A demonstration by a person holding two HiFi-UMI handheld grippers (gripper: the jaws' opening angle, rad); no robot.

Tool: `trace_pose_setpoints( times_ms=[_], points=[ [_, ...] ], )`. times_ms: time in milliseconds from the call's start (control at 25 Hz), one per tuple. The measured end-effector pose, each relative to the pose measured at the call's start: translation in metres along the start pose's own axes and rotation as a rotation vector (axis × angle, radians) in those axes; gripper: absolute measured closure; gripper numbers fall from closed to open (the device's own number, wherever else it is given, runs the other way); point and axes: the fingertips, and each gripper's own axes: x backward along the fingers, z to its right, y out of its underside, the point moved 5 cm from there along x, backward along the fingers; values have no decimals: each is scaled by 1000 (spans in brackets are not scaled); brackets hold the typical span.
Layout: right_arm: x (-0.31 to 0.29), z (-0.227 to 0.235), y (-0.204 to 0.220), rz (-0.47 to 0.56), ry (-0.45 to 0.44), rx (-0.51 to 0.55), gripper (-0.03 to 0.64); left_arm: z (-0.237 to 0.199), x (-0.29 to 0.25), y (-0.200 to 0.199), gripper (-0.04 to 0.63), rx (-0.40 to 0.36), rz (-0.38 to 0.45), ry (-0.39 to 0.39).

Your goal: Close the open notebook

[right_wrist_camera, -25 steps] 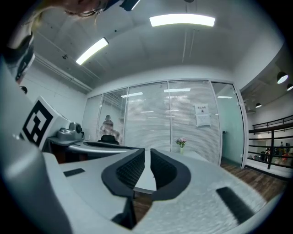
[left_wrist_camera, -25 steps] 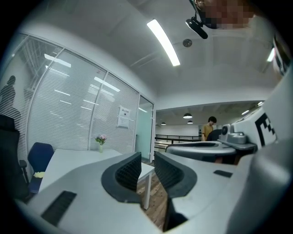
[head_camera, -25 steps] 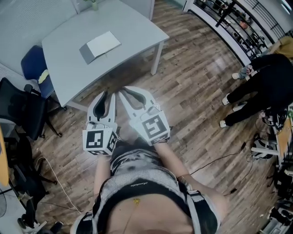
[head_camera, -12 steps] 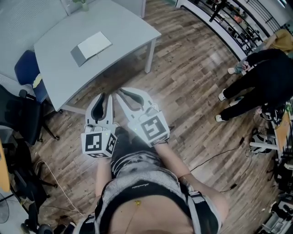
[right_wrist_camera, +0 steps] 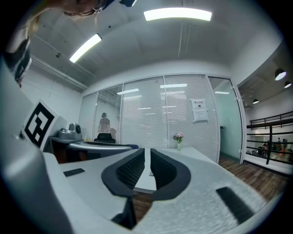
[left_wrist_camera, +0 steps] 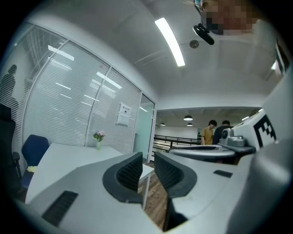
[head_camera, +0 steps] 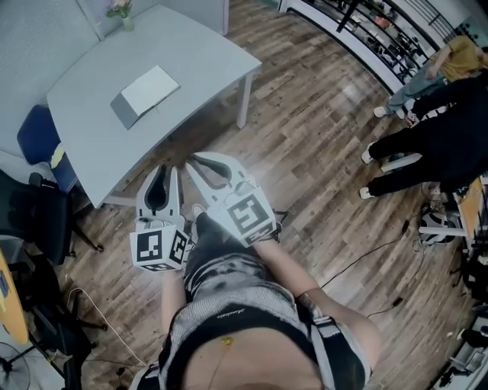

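Head view, nearest first: the person's torso fills the bottom of the frame, and both tools are held low in front of it, over the wooden floor [head_camera: 320,145]. The left tool [head_camera: 168,171] and the right tool [head_camera: 202,160] sit side by side at lower centre, pointing toward the upper left. In the left gripper view the left tool [left_wrist_camera: 147,161] has its jaws drawn almost together, only a thin slit between the ribbed pads and nothing in it; the right gripper view shows the right tool [right_wrist_camera: 147,159] the same, narrow and empty. Beyond them, in the upper left of the head view, stands the grey counter [head_camera: 206,53], with the notebook [head_camera: 145,94] lying flat near its middle, white page up and a grey leaf along its left side, seemingly open. A small vase of flowers [head_camera: 120,11] stands at the counter's far edge. The notebook is well apart from both tools, so the closing has not begun: the approach, the reach and the folding over are all left. Against the earlier frames, the counter and notebook have slid left and slightly down in the frame, and the tools keep much the same posture.
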Motion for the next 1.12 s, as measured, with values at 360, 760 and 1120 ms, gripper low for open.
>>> trace_pose_setpoints(
  times_ms=[360, 760, 1120],
  points=[
    [-77, 10, 0, -22, 27, 3, 575, -70, -41, -4, 522, -4, -8, 27],
    [-139, 29, -7, -24, 63, 1, 577, -115, -88, -12, 522, 15, -16, 92],
    [-187, -2, -9, -52, 15, 17, 575, -168, -73, -11, 522, 23, -26, 53]
  ],
)
